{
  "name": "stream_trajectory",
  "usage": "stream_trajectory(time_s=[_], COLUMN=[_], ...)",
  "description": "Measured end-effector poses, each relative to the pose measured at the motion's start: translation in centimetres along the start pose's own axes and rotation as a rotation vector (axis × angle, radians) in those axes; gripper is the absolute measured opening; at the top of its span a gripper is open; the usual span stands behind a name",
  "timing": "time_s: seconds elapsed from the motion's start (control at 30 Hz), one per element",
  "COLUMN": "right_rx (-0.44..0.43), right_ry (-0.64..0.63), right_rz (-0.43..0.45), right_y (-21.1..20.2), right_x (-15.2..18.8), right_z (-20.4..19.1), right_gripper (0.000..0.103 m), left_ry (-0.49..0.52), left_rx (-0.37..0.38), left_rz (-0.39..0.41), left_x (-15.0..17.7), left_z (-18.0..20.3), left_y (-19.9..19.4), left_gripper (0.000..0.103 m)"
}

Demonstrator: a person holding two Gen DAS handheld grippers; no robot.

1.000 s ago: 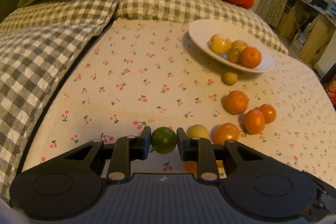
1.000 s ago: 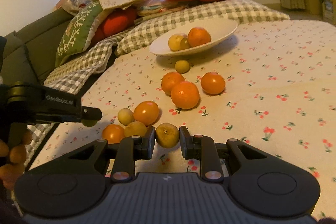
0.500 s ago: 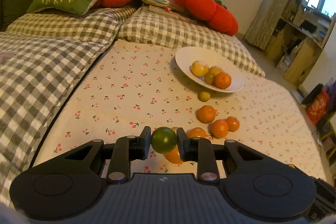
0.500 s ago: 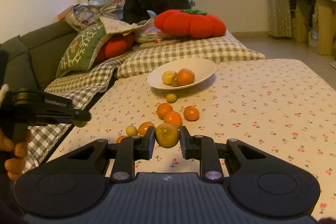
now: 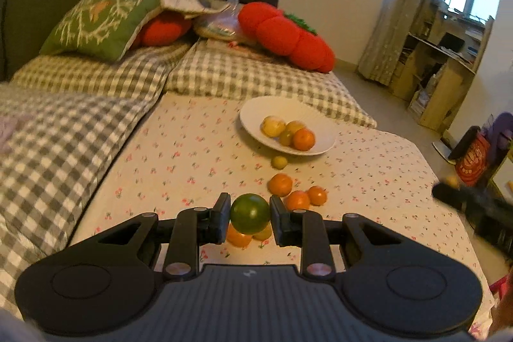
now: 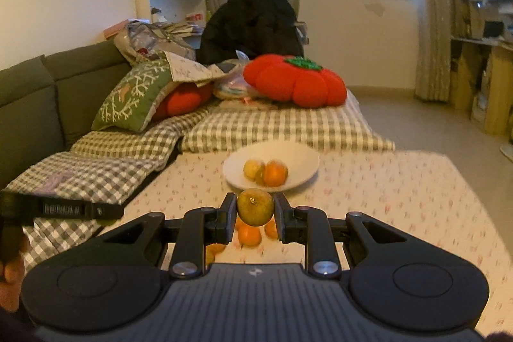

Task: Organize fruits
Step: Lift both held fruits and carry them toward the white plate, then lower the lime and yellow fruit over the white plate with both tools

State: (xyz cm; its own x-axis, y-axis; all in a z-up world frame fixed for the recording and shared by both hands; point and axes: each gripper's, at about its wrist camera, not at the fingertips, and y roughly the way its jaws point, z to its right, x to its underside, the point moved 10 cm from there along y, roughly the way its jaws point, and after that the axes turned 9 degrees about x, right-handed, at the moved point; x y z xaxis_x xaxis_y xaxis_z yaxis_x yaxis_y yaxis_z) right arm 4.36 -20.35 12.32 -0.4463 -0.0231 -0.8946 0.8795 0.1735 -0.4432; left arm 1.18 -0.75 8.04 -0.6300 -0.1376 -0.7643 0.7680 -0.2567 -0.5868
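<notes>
My left gripper (image 5: 250, 215) is shut on a green fruit (image 5: 250, 213) and holds it high above the cherry-print cloth. My right gripper (image 6: 255, 209) is shut on a yellow-green fruit (image 6: 255, 206), also raised. A white plate (image 5: 256, 114) with several yellow and orange fruits stands at the far side; it also shows in the right wrist view (image 6: 301, 164). Loose oranges (image 5: 280, 184) and a small yellow fruit (image 5: 279, 162) lie on the cloth before the plate. The left gripper shows from the side in the right wrist view (image 6: 61, 209).
Checked cushions (image 5: 96, 85) border the cloth on the left and back. A red tomato pillow (image 5: 285, 36) and a green pillow (image 5: 102, 18) lie behind. The cloth's right edge drops to the floor; shelves (image 5: 449, 60) stand at the right.
Both grippers have risen and pulled back with their fruits. The plate and loose fruits look smaller and farther away.
</notes>
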Motion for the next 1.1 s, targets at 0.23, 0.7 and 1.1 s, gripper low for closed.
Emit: stream_trajectory(time_s=[0.23,0.7,1.1], right_rx=[-0.022,-0.062,-0.059], right_ry=[-0.009,0.190,0.207], right_rz=[0.012,-0.109,-0.274], right_y=[1.0,11.8,22.1], right_x=[-2.4,-4.9,-2.9], right_z=[1.1,3.9,4.3], right_gripper=[0.022,0.022,0.022], left_ry=[0.051,0.062,0.018], left_rx=[-0.006,-0.006,0.022], left_rz=[-0.004,-0.028,-0.103], left_x=[-2.2,-10.2,-13.2], left_z=[2.1,3.6,0.8], left_y=[0.7,10.6,22.5], left_gripper=[0.018,0.018,0.018])
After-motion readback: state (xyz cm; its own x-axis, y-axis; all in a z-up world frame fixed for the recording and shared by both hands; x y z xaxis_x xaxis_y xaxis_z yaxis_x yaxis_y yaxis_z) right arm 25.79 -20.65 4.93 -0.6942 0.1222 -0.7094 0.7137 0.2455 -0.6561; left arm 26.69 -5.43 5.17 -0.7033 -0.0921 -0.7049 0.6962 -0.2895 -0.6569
